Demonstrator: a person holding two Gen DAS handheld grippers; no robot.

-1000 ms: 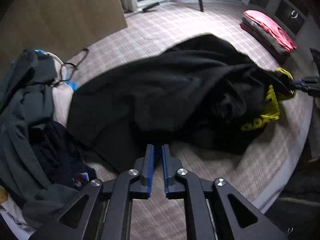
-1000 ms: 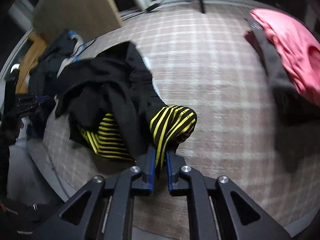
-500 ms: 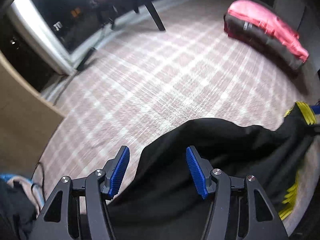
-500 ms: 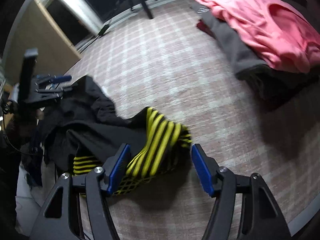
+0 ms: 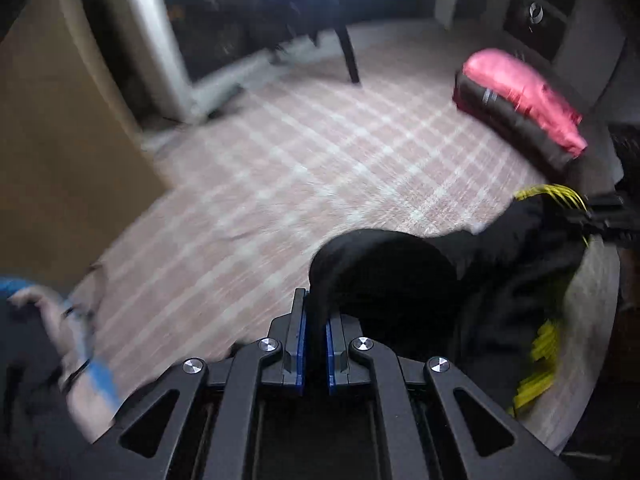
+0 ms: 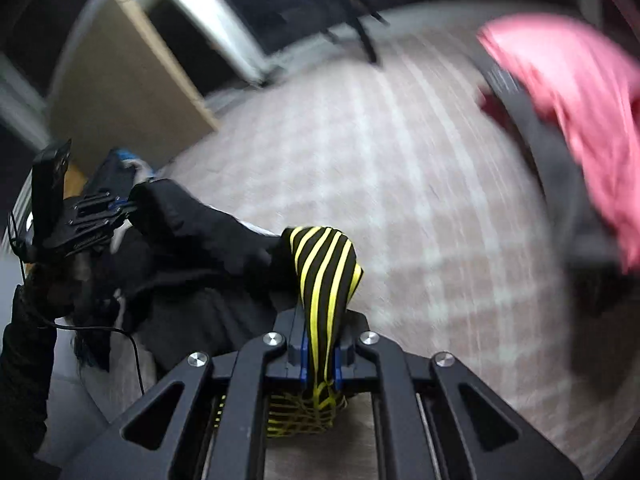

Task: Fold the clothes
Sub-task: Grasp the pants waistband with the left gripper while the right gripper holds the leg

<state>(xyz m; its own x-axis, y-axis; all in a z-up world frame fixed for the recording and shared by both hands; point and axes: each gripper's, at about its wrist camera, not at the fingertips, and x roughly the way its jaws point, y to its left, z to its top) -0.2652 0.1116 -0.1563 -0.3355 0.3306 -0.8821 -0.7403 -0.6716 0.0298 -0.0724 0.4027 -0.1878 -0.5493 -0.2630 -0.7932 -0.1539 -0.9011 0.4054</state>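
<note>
Two grippers pinching one black top [image 5: 392, 276]: left gripper [image 5: 314, 350] on plain edge, right gripper [image 6: 320, 354] on yellow-striped cuff [image 6: 324, 268], cloth stretched sideways between.

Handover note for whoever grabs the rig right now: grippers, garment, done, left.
Left gripper: shut on the black fabric of the black garment.
Right gripper: shut on its yellow-striped cuff.
Garment: bunched between the two grippers at the near edge of the plaid surface, not spread flat.
Elsewhere: folded stack with a pink item on top at the far right; unfolded pile of dark clothes at the left.
Done: both grips taken.
Left: probably pull it out flat, fold it, add it to the stack, then work through the pile.
</note>
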